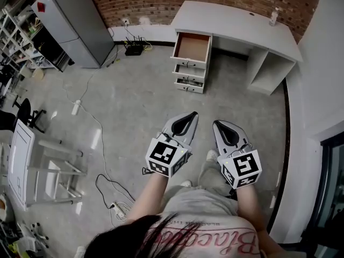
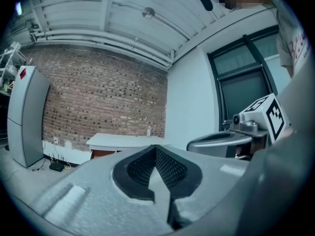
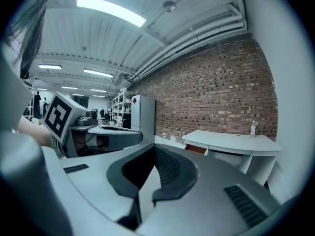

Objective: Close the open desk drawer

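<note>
A white desk (image 1: 236, 23) stands against the brick wall, far ahead of me. Its top drawer (image 1: 191, 48) is pulled out, showing an empty brown inside, above two shut drawers. The desk (image 2: 125, 141) is small and distant in the left gripper view, and the desk (image 3: 231, 142) sits at mid-right in the right gripper view. My left gripper (image 1: 192, 114) and right gripper (image 1: 216, 124) are held side by side above the floor, both pointing toward the desk and well short of it. Both are shut with nothing between the jaws.
A grey cabinet (image 1: 75, 20) stands at the back left. A router and cables (image 1: 133, 48) lie by the wall left of the desk. A chair (image 1: 29, 116), a glass side table (image 1: 37, 163) and a floor cable (image 1: 102, 138) are at the left. A white wall (image 1: 322, 79) runs along the right.
</note>
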The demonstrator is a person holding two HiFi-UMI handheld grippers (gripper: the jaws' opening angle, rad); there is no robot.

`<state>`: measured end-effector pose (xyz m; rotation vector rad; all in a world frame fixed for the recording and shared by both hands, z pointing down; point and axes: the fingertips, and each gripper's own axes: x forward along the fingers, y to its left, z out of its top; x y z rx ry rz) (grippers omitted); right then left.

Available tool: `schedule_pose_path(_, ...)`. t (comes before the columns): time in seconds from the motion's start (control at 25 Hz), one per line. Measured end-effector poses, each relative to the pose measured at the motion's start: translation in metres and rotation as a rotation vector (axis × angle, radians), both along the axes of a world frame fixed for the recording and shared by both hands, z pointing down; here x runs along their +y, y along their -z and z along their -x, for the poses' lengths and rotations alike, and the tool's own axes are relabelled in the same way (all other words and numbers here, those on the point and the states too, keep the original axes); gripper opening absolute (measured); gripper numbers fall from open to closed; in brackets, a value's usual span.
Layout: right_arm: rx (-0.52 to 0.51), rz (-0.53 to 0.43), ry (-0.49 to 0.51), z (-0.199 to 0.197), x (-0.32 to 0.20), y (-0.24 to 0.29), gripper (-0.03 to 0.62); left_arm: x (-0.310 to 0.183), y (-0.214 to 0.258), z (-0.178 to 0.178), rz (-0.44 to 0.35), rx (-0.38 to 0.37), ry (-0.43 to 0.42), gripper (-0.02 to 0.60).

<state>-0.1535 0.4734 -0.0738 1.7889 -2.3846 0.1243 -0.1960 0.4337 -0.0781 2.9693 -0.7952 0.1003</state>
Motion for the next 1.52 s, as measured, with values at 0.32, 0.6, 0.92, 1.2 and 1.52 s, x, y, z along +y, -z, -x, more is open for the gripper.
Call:
schedule_pose_path(0.32, 0.030, -0.042, 0.029, -0.049, -0.050, 0.009, 0.012, -0.054, 0.005, -0.052, -0.011, -0.007, 0.018, 0.006)
schedule_pose_path(0.6, 0.000, -0.026, 0.035, -0.098, -0.085, 0.001, 0.011, -0.091, 0.000, -0.102, -0.012, -0.043, 0.013, 0.006)
schedule_pose_path(0.92, -0.022, -0.010, 0.127, -0.139, -0.138, -0.005, 0.012, -0.137, 0.002, -0.144, -0.007, -0.031, 0.066, 0.006)
schedule_pose_path(1.2, -0.011, -0.013, 0.219, -0.157, -0.178, -0.004, 0.012, -0.170, 0.002, -0.164, -0.020, -0.024, 0.152, 0.006)
schedule_pose_path(1.52, -0.048, -0.008, 0.254, -0.174, -0.210, -0.004, 0.012, -0.197, 0.004, -0.173, -0.027, -0.044, 0.208, 0.006)
